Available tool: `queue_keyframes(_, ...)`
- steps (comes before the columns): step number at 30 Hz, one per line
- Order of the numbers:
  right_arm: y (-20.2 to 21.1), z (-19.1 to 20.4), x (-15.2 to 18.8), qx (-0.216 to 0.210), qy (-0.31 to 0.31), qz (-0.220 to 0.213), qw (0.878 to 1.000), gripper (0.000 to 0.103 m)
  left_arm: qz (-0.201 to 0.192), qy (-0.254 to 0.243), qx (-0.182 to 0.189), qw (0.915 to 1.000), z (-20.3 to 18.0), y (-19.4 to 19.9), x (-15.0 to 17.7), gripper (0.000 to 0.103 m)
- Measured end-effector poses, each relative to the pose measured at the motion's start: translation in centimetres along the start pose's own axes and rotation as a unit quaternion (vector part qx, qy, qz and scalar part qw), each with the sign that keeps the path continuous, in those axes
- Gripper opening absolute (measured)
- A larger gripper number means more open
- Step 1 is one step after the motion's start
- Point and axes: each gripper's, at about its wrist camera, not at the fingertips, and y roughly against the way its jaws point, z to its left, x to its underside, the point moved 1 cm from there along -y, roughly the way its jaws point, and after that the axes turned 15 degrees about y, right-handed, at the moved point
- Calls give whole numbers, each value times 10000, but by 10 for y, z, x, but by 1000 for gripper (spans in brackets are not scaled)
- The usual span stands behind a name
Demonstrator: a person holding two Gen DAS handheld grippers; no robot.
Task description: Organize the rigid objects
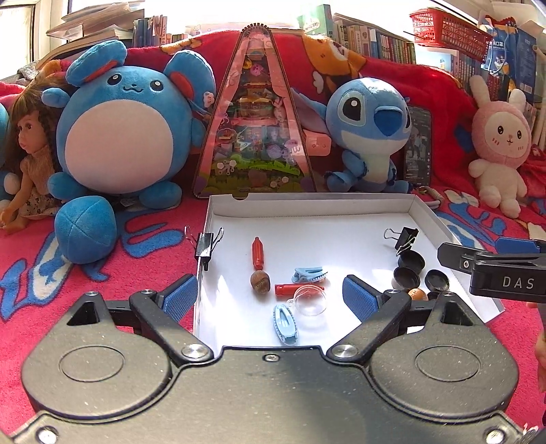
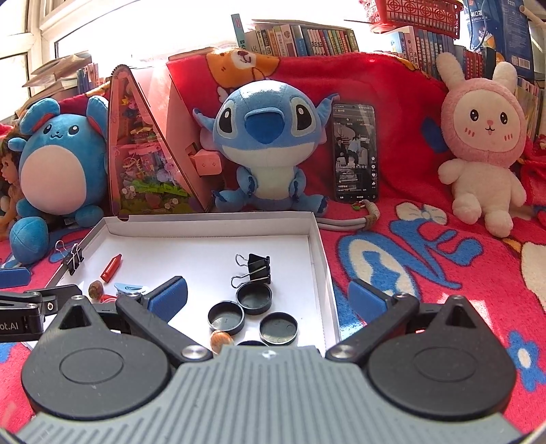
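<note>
White shallow cardboard tray (image 1: 307, 205) sits on a red patterned blanket (image 1: 136, 259) with blue and cream lettering; the surface underneath is hidden. Left claw (image 1: 274, 295) spread wide, holding nothing, hovering over the tray's near left edge. Right claw (image 2: 269, 300) also wide, empty, over the tray's near right corner. In the tray: two red tubes (image 1: 257, 253), an acorn-like nut (image 1: 260, 280), two light blue hair clips (image 1: 286, 324), a clear plastic half-sphere (image 1: 309, 300), a black binder clip (image 2: 257, 269), several round black caps (image 2: 254, 299) grouped at the right, one small brown ball (image 2: 221, 340) beside them. Another binder clip (image 1: 206, 244) is clamped on the tray's left wall. Behind the tray: blue round plush (image 1: 119, 129), triangular toy box (image 1: 254, 129), Stitch plush (image 2: 264, 143), upright phone (image 2: 355, 152), pink rabbit plush (image 2: 484, 143), doll (image 1: 29, 153) far left. Bookshelf (image 2: 307, 37) and red basket (image 2: 416, 12) at the back, bright window light up top.
</note>
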Motion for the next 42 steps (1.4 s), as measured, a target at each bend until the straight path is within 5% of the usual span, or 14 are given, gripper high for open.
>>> queue_keyframes(42, 50, 18, 49, -8, 66, -39, 10000, 103, -44, 47, 276, 9996, 9, 56, 55, 91)
